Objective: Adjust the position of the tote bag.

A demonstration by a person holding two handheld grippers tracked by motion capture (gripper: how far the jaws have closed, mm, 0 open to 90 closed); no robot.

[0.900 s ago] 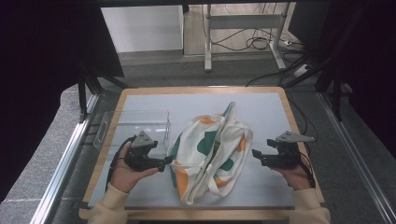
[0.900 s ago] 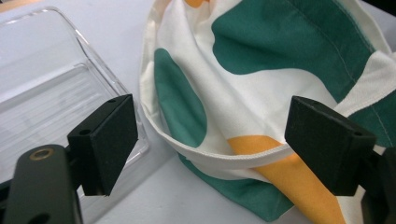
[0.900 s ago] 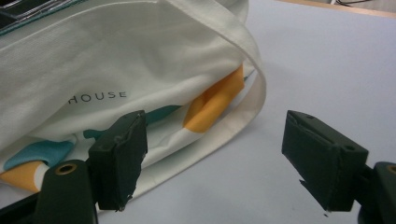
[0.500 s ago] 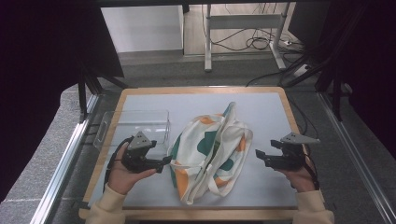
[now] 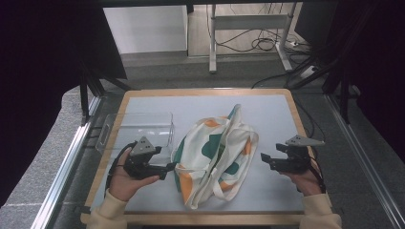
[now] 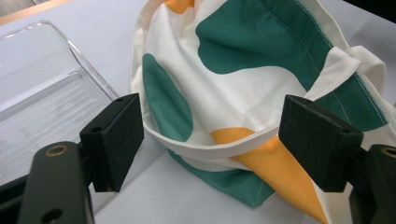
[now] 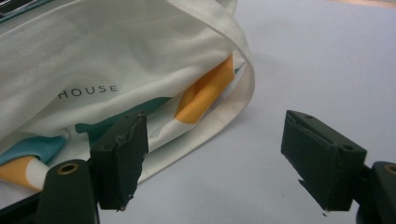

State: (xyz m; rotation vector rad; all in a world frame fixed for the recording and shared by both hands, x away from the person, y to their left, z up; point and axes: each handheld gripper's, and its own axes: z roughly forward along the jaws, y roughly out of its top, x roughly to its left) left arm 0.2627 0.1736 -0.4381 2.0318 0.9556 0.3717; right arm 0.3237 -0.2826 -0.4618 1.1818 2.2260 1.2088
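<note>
Tote bag of cream cloth with green and orange blotches [image 5: 214, 160] lies crumpled near the middle of the pale blue table mat [image 5: 267, 112], long axis running from about 1 o'clock down to 7 o'clock, its cream strap ends trailing off toward the near edge.

Your left gripper [image 5: 168, 168] sits at the bag's 9 o'clock, tips right at the cloth edge. In the left gripper view its jaws stand wide and released; the bag's hemmed rim [image 6: 205, 148] curves between them, pads not pressing on it.

Your right gripper [image 5: 264, 159] sits at the bag's 3 o'clock, just beside the cloth but apart from it in the high view. In the right gripper view its jaws are also spread and released; the folded cream edge [image 7: 233, 74] lies ahead of the left-hand pad, bare mat between the pads. Printed word "HOUSE" [image 7: 88, 90] readable on the cloth.

Clear plastic tray [image 5: 138, 129] rests at the bag's 10 o'clock, beyond your left gripper.
</note>
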